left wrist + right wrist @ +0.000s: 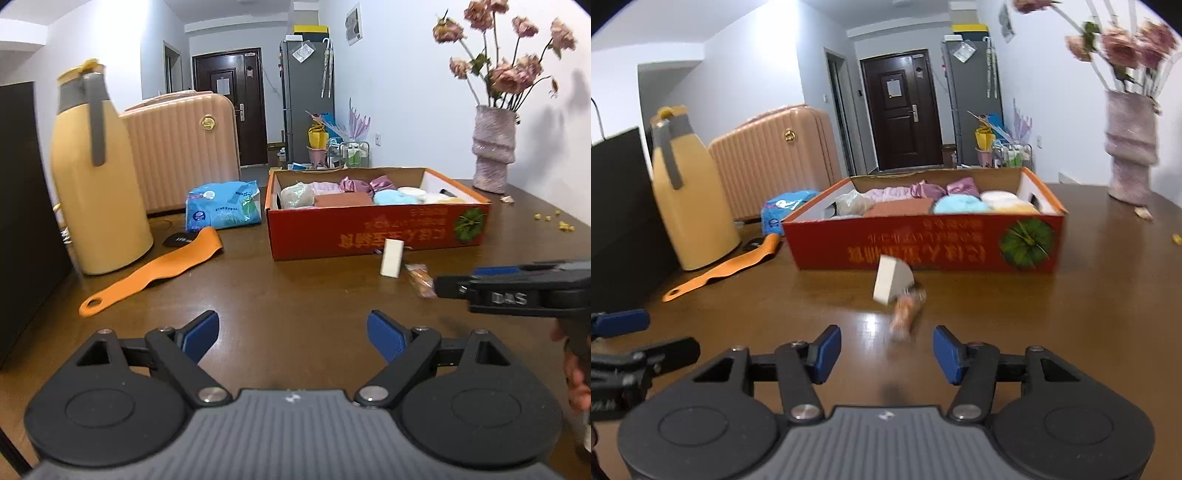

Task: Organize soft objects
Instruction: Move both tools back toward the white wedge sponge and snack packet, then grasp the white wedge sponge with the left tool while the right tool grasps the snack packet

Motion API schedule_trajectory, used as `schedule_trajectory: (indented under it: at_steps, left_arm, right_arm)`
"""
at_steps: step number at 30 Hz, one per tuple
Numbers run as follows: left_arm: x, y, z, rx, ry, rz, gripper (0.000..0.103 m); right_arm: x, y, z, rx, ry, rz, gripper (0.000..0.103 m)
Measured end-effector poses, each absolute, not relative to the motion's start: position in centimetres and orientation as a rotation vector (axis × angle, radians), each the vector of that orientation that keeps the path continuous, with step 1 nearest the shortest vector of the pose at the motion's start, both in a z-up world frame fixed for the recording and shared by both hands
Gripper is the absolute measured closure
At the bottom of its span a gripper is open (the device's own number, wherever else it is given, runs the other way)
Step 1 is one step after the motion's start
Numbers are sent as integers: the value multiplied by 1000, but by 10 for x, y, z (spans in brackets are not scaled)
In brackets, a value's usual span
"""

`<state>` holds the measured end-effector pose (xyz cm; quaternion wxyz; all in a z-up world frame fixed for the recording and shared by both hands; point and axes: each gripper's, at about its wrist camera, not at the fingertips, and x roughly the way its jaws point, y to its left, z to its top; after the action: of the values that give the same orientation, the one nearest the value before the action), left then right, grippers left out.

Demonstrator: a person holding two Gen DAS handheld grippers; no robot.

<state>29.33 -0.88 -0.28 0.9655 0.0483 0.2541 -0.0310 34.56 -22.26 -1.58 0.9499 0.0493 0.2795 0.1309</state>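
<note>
Both grippers wide, empty: left (293, 334), right (886, 349). One sponge (391, 257), one packet (905, 314) (blurred), one box (376, 232).

1. The brown wooden surface (295, 295) carries a red cardboard box (376, 230).
2. Just before the box stand a white sponge block (391, 257) and a small wrapped packet (421, 280).
3. Left lie an orange strap (155, 269), a yellow jug (96, 177) and a blue packet (223, 205).
4. A vase (493, 149) stands far right.

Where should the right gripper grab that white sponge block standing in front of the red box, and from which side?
Grip the white sponge block across its two broad flat faces, about mid-height. It stands upright on the table, near the red box, so probably come in level from the near side. The right gripper is open and roughly lined up. Mind the small wrapped snack lying in front.
</note>
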Motion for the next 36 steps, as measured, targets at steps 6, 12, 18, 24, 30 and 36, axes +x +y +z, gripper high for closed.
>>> schedule_trajectory:
  at_steps: [6, 12, 18, 24, 30, 36]
  left_arm:
    - [352, -33, -12, 128, 527, -127, 14]
    - [418, -83, -26, 129, 559, -272, 24]
    - [456, -110, -46, 103, 645, -308, 82]
    - [454, -106, -47, 92, 633, -297, 84]
    - [438, -107, -29, 96, 595, -275, 84]
    - [350, -82, -1, 43, 552, -246, 84]
  right_arm:
    - [404, -209, -36, 23, 627, 234, 84]
    - [417, -253, -39, 98, 618, 244, 89]
    - [414, -304, -33, 247, 559, 173, 89]
    - [419, -290, -40, 218, 577, 208, 89]
    - [414, -290, -42, 210, 578, 210, 90]
    - [373, -281, -30, 208, 549, 208, 90]
